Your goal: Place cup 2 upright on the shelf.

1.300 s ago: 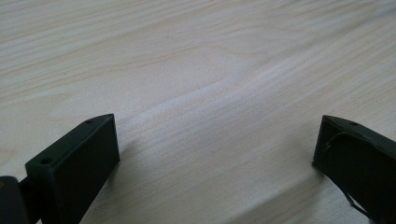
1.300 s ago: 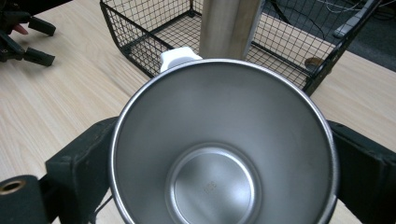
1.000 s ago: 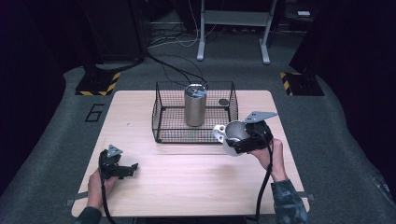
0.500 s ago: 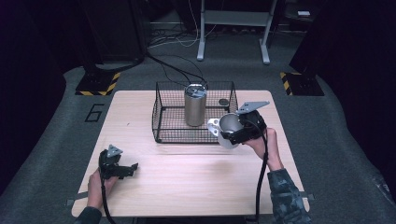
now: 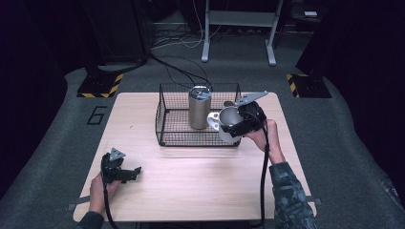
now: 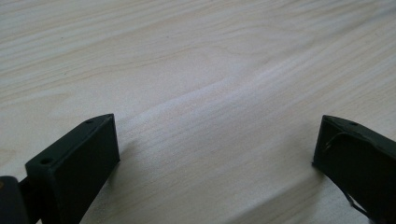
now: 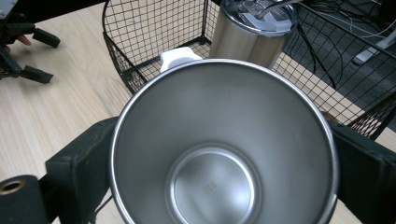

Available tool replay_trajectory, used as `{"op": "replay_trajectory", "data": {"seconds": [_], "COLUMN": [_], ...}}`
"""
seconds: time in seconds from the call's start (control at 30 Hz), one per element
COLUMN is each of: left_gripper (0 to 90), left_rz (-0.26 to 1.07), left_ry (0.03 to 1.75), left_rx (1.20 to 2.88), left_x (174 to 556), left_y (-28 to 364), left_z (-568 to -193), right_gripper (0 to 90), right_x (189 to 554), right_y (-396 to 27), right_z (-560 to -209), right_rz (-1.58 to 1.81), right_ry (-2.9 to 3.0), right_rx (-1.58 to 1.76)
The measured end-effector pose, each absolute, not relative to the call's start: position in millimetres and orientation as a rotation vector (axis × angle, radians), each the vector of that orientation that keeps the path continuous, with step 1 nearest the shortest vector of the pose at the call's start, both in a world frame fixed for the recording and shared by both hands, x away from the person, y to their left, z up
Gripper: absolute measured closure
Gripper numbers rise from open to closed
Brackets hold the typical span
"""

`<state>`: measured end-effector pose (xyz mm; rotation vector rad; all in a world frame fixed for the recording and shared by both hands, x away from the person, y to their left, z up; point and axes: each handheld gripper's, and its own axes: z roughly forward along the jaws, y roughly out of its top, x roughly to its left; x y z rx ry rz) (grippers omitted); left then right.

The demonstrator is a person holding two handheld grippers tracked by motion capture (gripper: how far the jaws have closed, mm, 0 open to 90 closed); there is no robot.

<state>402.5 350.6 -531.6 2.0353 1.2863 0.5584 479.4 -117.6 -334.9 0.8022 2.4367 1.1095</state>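
Counter: pale wood top, rectangular, on a grey carpeted floor that bears a painted figure 6 off the counter's left edge.

Wire basket: black mesh, open-topped, standing on the far middle of the counter. In the right gripper view its near corner sits just beyond the cup's rim.

Lidded tumbler: brushed steel, upright inside the basket toward its centre, clear lid on top; also seen at the upper edge of the right gripper view.

Steel cup: open, empty, tilted with its mouth turned toward the camera that rides on the gripper, so the bare bottom shows. It is held off the counter at the basket's right front corner, over or just against the basket's rim; which of the two cannot be told. A white handle-like piece projects from its far side.

Right gripper: black jaws closed on the outside of the steel cup, one on each flank of the wall, held by the person's right hand.

Left gripper: lies low at the counter's near left corner in the person's left hand, jaws spread wide apart with nothing but bare wood between them.
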Motion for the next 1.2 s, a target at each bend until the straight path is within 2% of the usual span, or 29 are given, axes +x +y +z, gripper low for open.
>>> {"op": "replay_trajectory", "data": {"seconds": [0.73, 1.2], "left_gripper": [0.0, 0.0], "left_rz": [0.558, 0.558], "left_ry": [1.286, 1.286], "left_rx": [2.035, 2.035], "left_x": [402.6, 402.6], "left_y": [350.6, 350.6], "left_z": [-531.6, -531.6], "right_gripper": [5.6, 5.6], "right_x": [523.7, 536.9], "right_y": [-101.7, -97.2], "right_z": [-339.3, -349.2], "right_rz": [1.073, 1.028], "right_ry": [2.439, 2.434], "right_rx": [0.797, 0.837]}}
